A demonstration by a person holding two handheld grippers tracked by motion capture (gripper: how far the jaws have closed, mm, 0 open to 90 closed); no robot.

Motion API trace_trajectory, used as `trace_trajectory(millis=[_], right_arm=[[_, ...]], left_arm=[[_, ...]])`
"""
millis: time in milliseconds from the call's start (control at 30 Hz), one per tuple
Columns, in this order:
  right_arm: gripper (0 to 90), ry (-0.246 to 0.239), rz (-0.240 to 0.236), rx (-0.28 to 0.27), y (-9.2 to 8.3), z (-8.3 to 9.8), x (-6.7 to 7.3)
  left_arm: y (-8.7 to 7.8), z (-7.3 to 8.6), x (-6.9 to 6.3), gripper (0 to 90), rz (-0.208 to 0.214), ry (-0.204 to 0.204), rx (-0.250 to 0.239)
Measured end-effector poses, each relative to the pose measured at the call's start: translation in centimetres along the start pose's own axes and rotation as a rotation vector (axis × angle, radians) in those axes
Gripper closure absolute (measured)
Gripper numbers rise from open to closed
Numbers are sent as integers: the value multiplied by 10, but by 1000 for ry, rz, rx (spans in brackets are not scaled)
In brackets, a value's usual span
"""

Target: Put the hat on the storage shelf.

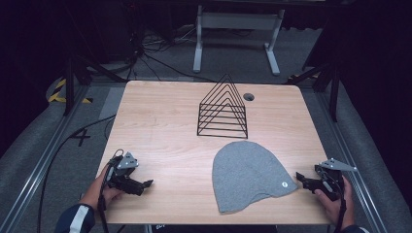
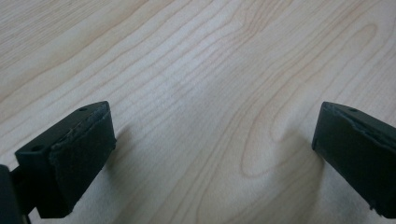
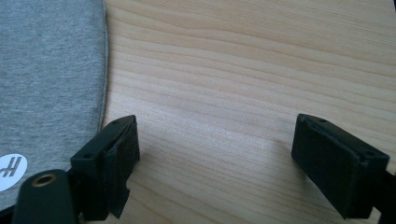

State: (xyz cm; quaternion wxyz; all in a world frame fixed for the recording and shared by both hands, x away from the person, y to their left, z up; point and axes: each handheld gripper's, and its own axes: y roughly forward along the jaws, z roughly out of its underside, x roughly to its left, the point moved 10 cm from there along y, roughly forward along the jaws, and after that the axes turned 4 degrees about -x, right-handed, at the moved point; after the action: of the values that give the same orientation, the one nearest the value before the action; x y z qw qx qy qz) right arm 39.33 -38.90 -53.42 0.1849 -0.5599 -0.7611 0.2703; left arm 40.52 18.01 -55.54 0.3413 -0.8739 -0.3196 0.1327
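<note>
Beanie (image 1: 248,174), grey knit, lay flat on the wooden table (image 1: 160,121), crown pointing away from the person and a small round white logo patch (image 1: 283,184) near its brim corner; it served as the landmark for all else. Wire rack (image 1: 222,109), black, of triangular dividers, stood upright just beyond the beanie's crown, apart from it. Right gripper (image 1: 302,178) rested on the table just beside the beanie's patch corner, jaws spread wide and holding nothing; in the right gripper view the beanie's edge (image 3: 51,70) lay beside one jaw, not between the two. Left gripper (image 1: 145,184) sat well apart from the beanie on the side opposite the patch, jaws likewise parted over bare wood (image 2: 205,93) and empty. Step judged in hand: taking hold of the beanie. To do it well, the right gripper would need to shift toward the brim so the fabric edge came between the jaws, pinching low and catching both layers; the left gripper should close in on the far brim corner so the hat lifts evenly rather than dragging
</note>
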Motion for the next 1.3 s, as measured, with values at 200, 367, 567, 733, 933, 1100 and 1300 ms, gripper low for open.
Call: trace_trajectory(millis=[200,367,567,733,933,1100,1300], right_arm=[[152,0,0,-1,0,0,0],[150,-3,1,1,1,-1,0],[156,-31,-25,22,3,-3,0],[293,-80,-86,51,0,-4,3],[572,-192,-226,-26,-5,-31,34],[697,-277,-295,-5,-1,-42,61],[770,-364,-344,40,13,-45,90]], left_arm=[[5,-5,0,0,-10,-9,-5],[5,-7,-4,28,-15,-17,17],[9,-18,-11,164,17,32,23],[20,-32,-22,229,75,43,-11],[37,-61,-51,271,129,78,-47],[52,-85,-88,293,181,145,-72],[74,-107,-144,300,266,250,-71]])
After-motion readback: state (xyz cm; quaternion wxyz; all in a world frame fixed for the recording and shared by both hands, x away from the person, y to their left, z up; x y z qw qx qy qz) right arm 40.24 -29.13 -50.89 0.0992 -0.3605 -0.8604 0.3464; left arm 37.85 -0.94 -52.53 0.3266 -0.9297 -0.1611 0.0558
